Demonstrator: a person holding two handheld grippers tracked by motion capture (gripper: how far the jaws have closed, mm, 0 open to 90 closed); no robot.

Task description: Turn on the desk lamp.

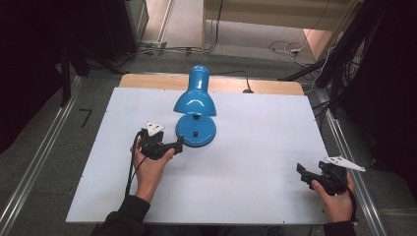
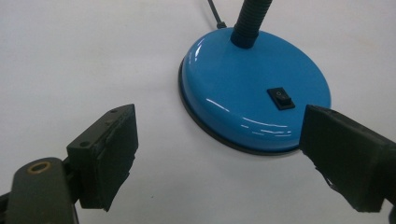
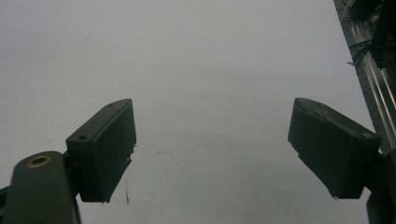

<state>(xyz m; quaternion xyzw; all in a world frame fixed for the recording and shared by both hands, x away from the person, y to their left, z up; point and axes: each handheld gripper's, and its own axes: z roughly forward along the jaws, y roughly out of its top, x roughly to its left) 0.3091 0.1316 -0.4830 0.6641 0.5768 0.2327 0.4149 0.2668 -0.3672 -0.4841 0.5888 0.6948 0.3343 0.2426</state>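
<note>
A blue desk lamp point(image 1: 196, 105) stands on the white table point(image 1: 246, 162), its shade bent forward over its round base point(image 2: 254, 95). A black rocker switch point(image 2: 280, 98) sits on top of the base, and a black flexible neck point(image 2: 250, 21) rises from it. My left gripper point(image 1: 178, 145) is open just left of the base, its jaws pointing at the base edge; in the left gripper view point(image 2: 219, 154) the right jaw overlaps the rim. My right gripper point(image 1: 301, 173) is open and holds nothing, resting near the table's right front corner over bare table point(image 3: 210, 154).
The lamp's black cord point(image 1: 241, 76) runs off the back edge of the table. Metal rails point(image 1: 351, 162) run along both sides of the table, with cables point(image 1: 285, 48) on the floor behind. A wooden strip point(image 1: 231, 83) edges the table's far side.
</note>
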